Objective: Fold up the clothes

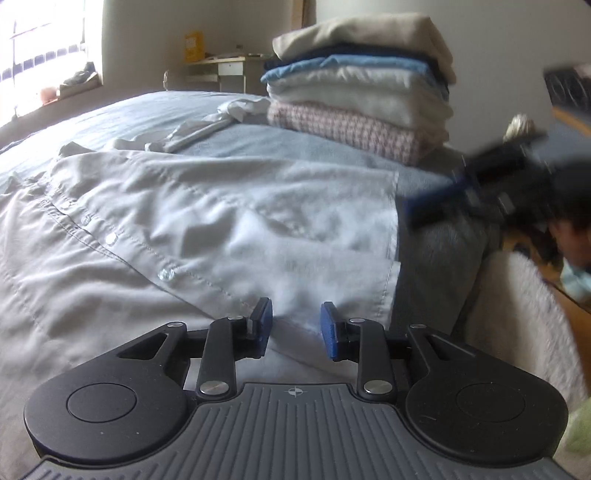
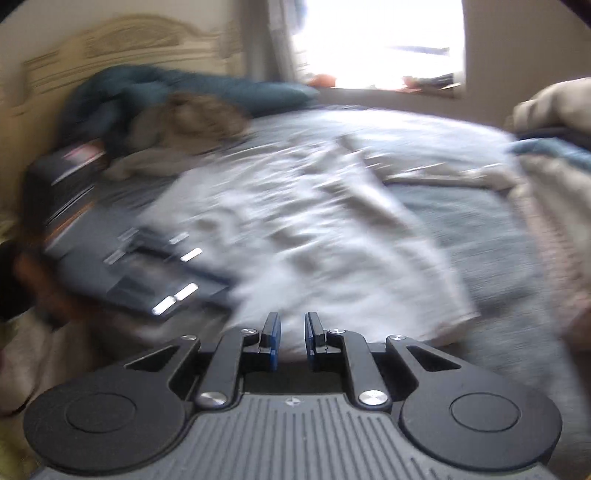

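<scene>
Bedroom, daylit. Bright overexposed window [image 1: 44, 48] at far left of left wrist view, cluttered sill [image 1: 74, 83] below. Pale wall [image 1: 147, 40] beside it. Small light desk [image 1: 229, 70] against far wall, yellow box [image 1: 194, 45] on top. Blue-grey bedsheet [image 1: 155, 110] over bed. Carved cream headboard [image 2: 122, 48] in blurred right wrist view, dark teal bedding [image 2: 177, 92] bunched before it. Wooden floor [image 1: 580, 314] at right edge.

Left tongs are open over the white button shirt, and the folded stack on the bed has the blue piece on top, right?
Not quite. The left tongs are open over the shirt, but the stack is topped by a beige piece; the blue one lies lower, per the left wrist view.
</scene>
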Available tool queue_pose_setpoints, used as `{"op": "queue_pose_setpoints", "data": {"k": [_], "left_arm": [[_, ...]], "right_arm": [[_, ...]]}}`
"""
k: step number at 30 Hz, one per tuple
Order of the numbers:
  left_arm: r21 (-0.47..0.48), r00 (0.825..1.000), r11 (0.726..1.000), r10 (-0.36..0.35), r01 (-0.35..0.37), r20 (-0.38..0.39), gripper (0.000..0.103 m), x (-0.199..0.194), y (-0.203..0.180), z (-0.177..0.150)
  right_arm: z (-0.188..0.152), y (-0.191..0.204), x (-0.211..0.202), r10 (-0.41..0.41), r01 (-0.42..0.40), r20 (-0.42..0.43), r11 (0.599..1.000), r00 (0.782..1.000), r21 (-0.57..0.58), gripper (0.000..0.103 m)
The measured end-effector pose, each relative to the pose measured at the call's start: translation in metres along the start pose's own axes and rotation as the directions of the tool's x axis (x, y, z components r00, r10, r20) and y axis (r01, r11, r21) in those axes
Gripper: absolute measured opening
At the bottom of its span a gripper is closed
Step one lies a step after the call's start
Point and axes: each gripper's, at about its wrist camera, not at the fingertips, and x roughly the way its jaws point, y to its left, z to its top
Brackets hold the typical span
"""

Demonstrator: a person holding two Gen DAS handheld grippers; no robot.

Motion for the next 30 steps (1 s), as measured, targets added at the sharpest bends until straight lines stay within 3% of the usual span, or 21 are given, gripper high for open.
{"op": "queue_pose_setpoints", "data": {"k": [2, 6, 12, 14, 17, 18, 21, 24, 26, 28, 30], "left_arm": [[-0.005, 1.0, 1.0, -0.001, 0.001, 0.007, 0.032, -0.003, 0.001, -0.004], [-0.038, 1.0, 0.999, -0.011, 0.011, 0.011, 0.033, -0.006, 0.007, -0.007], [-0.052, 0.999, 0.998, -0.043, 0.043, 0.007, 0.034, -0.009, 0.015, -0.003], [-0.061, 0.999, 0.997, -0.049, 0.05, 0.018, 0.034, -0.015, 0.019, 0.001], [-0.092, 0.996, 0.994, -0.061, 0.066, 0.06, 0.034, -0.03, 0.031, 0.007], [-0.109, 0.994, 0.991, -0.074, 0.082, 0.075, 0.034, -0.033, 0.036, 0.011], [-0.158, 0.988, 0.98, -0.105, 0.121, 0.109, 0.034, -0.028, 0.05, 0.03], [-0.159, 0.991, 0.982, -0.084, 0.1, 0.106, 0.034, -0.003, 0.06, 0.041], [-0.191, 0.994, 0.977, -0.077, 0.091, 0.081, 0.034, 0.017, 0.07, 0.04], [-0.241, 0.994, 0.965, -0.094, 0.107, 0.063, 0.034, 0.03, 0.08, 0.032], [-0.285, 0.992, 0.95, -0.115, 0.128, 0.06, 0.034, 0.038, 0.087, 0.023]], "right_arm": [[0.004, -0.01, 0.002, -0.099, 0.099, 0.008, 0.995, 0.995, 0.008, 0.018], [-0.016, -0.032, 0.031, -0.192, 0.197, -0.111, 0.98, 0.975, 0.035, 0.018], [-0.004, -0.06, -0.002, -0.143, 0.172, -0.15, 0.965, 0.978, 0.2, 0.027], [0.019, -0.064, -0.011, -0.106, 0.128, -0.105, 0.964, 0.989, 0.234, 0.029], [0.064, -0.071, -0.007, -0.054, 0.059, -0.026, 0.963, 0.998, 0.265, 0.045], [0.081, -0.073, -0.001, -0.038, 0.037, -0.001, 0.961, 0.999, 0.274, 0.054], [0.132, -0.088, 0.042, 0.031, -0.039, 0.03, 0.939, 0.999, 0.342, 0.063], [0.17, -0.11, 0.109, 0.067, -0.054, -0.014, 0.896, 0.998, 0.44, 0.064], [0.182, -0.134, 0.156, 0.066, -0.023, -0.062, 0.846, 0.996, 0.532, 0.064], [0.188, -0.159, 0.2, 0.073, 0.013, -0.11, 0.775, 0.991, 0.631, 0.064], [0.183, -0.186, 0.235, 0.107, 0.042, -0.152, 0.669, 0.983, 0.742, 0.064]]}}
